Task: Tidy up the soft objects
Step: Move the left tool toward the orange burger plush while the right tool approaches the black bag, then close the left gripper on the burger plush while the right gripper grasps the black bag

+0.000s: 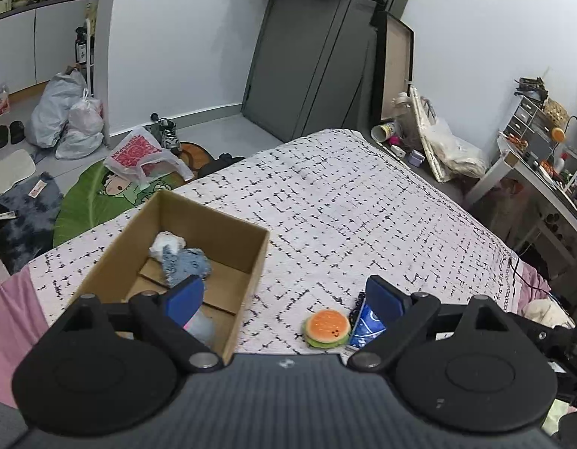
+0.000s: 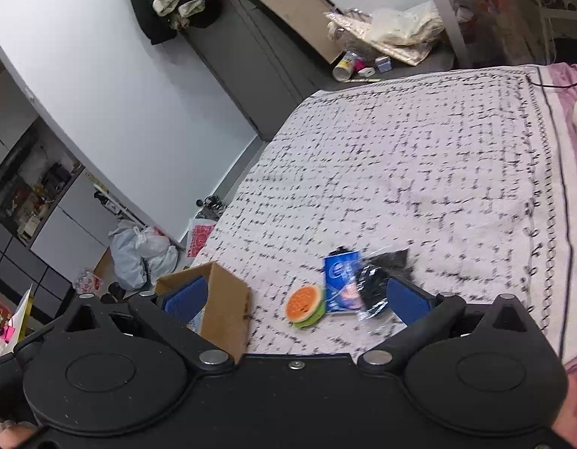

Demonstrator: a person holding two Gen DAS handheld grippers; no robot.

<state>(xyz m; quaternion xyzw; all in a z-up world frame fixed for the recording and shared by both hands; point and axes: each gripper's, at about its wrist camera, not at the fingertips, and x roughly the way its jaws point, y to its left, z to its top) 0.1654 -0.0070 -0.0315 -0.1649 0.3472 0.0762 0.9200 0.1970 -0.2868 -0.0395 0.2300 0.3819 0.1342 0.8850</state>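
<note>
A small orange-and-green burger plush (image 1: pixel 327 327) lies on the patterned bed cover (image 1: pixel 363 194), right of an open cardboard box (image 1: pixel 217 220). Inside the box are a white cloth (image 1: pixel 168 242), a blue knitted cloth (image 1: pixel 185 263) and a grey-pink soft item (image 1: pixel 200 325). My left gripper (image 1: pixel 284 295) is open and holds nothing; its left finger hangs over the box. In the right wrist view the burger plush (image 2: pixel 305 305) sits beside a blue packet (image 2: pixel 340 284) and a black item in clear wrap (image 2: pixel 378 280). My right gripper (image 2: pixel 295 299) stands open above them, touching none.
The box (image 2: pixel 224 307) stands near the bed's left edge. On the floor beyond it lie plastic bags (image 1: pixel 67 116), a green cartoon rug (image 1: pixel 101 194) and a red-and-white bag (image 1: pixel 138 153). A cluttered desk (image 1: pixel 542 172) stands to the right of the bed.
</note>
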